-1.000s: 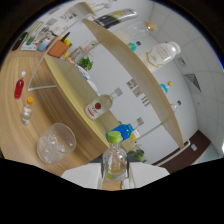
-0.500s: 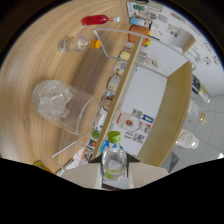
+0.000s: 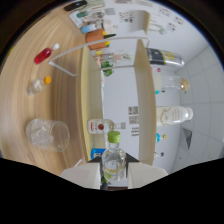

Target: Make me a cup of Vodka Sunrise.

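Only partly visible, green-capped bottle [image 3: 113,160] between pressing jaws, base hidden.

bottle [image 3: 113,162] base hidden behind claw [image 3: 114,176], shelf labels unreadable

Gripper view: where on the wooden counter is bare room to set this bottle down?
The gripper grips the green-capped bottle. Bare wood lies between the clear glass and the red bottle. The shelf side is crowded.
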